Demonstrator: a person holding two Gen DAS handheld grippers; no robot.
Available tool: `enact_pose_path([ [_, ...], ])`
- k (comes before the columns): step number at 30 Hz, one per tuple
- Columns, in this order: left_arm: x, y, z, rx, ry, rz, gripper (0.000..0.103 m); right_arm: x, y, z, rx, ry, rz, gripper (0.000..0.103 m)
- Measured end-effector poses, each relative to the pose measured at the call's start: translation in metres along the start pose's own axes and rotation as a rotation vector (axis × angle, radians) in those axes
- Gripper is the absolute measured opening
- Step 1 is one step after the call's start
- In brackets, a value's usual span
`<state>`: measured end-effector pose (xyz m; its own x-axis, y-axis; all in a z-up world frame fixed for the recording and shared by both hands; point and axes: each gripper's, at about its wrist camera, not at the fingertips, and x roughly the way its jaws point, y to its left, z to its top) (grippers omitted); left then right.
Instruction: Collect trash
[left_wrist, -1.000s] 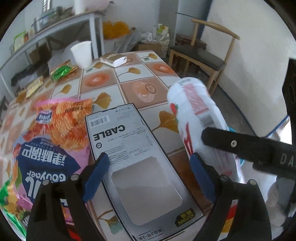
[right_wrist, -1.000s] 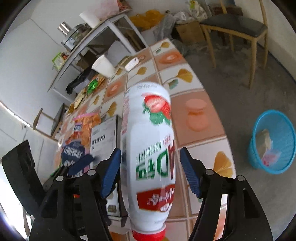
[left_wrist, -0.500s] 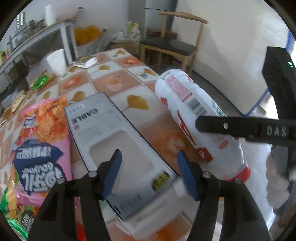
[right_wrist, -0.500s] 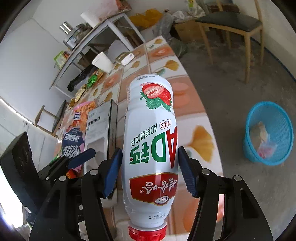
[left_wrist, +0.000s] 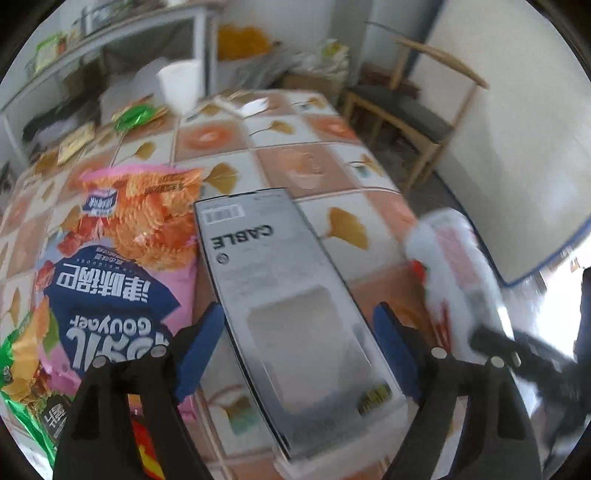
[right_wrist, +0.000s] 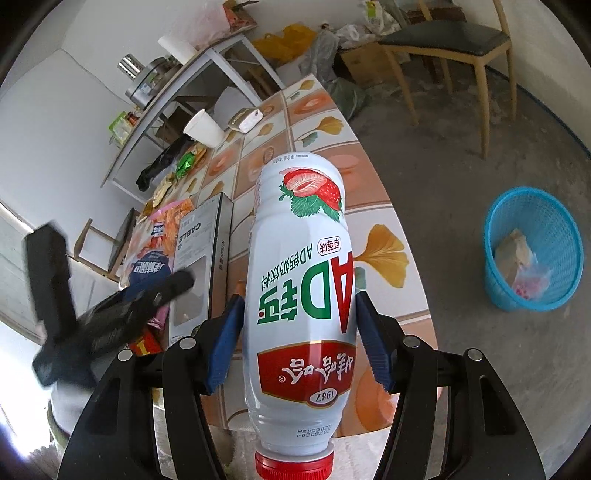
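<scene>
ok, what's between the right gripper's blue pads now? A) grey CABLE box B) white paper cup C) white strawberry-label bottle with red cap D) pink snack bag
C: the right gripper has both blue pads pressed on the white strawberry-label bottle with red cap, held cap toward the camera.
</scene>
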<state>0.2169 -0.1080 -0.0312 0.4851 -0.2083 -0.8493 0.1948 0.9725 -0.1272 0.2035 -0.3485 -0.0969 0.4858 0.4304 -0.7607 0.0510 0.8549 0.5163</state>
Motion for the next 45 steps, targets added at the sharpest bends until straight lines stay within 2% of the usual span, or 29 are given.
enact_pose_path([
  [7, 0.019, -0.007, 0.019, 0.033, 0.041, 0.026, 0.085, 0.0, -0.004, -0.002, 0.005, -0.002, 0.02, 0.058],
  [18, 0.033, -0.023, 0.022, 0.079, 0.053, 0.083, 0.089, 0.004, -0.014, -0.006, 0.034, 0.012, 0.061, 0.055],
  [28, 0.022, -0.046, 0.002, 0.156, 0.061, 0.012, 0.088, 0.004, -0.016, -0.007, 0.035, 0.017, 0.077, 0.054],
  [36, 0.002, -0.049, -0.026, 0.191, 0.079, 0.0, 0.088, 0.001, -0.016, -0.01, 0.04, 0.018, 0.067, 0.054],
  [45, -0.01, -0.037, -0.038, 0.109, 0.094, -0.037, 0.088, 0.002, -0.009, -0.013, 0.028, 0.03, 0.05, 0.054],
])
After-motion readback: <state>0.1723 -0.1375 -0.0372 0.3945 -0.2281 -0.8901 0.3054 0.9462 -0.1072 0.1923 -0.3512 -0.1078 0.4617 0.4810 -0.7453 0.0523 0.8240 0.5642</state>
